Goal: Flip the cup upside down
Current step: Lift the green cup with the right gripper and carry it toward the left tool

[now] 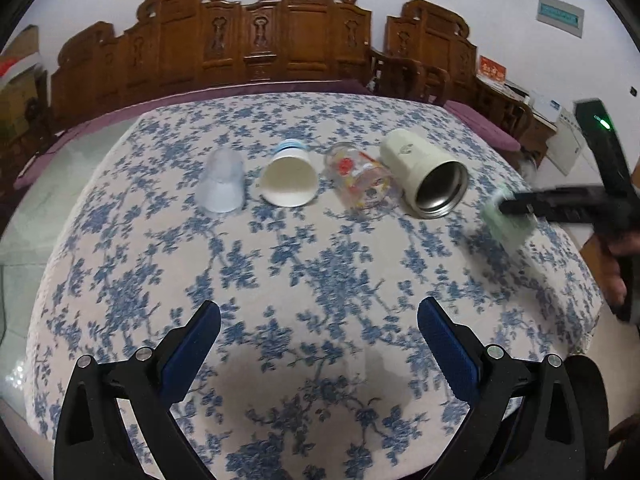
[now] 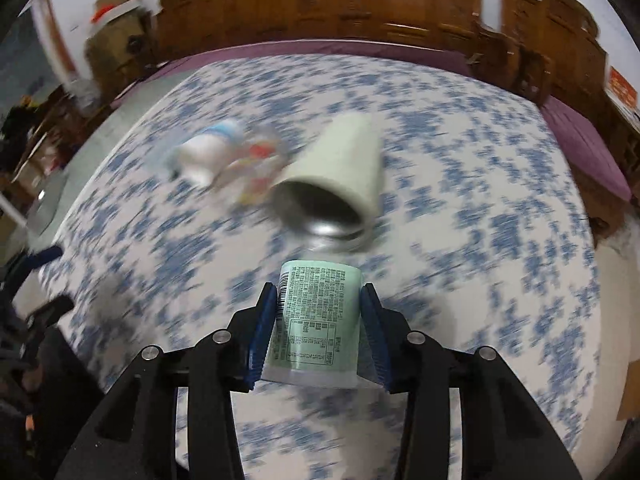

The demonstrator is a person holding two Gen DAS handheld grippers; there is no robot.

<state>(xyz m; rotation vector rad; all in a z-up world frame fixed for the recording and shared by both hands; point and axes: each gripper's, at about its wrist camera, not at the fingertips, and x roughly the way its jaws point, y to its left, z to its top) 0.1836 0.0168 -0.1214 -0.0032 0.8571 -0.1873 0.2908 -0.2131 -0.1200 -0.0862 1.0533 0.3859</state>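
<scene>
My right gripper point(image 2: 320, 304) is shut on a pale green printed paper cup point(image 2: 316, 320), held off the table; the same cup point(image 1: 508, 216) shows blurred at the right in the left wrist view. A cream steel-lined mug point(image 1: 424, 174) lies on its side, also seen in the right wrist view point(image 2: 340, 168). A printed glass point(image 1: 360, 180), a white paper cup point(image 1: 289, 178) on its side and a clear plastic cup point(image 1: 222, 186) standing upside down form a row. My left gripper point(image 1: 318, 320) is open and empty, well in front of the row.
The table carries a blue floral cloth point(image 1: 304, 272). Carved wooden chairs point(image 1: 256, 40) and purple cushions point(image 2: 580, 140) ring its far and right sides. The right wrist view is motion-blurred.
</scene>
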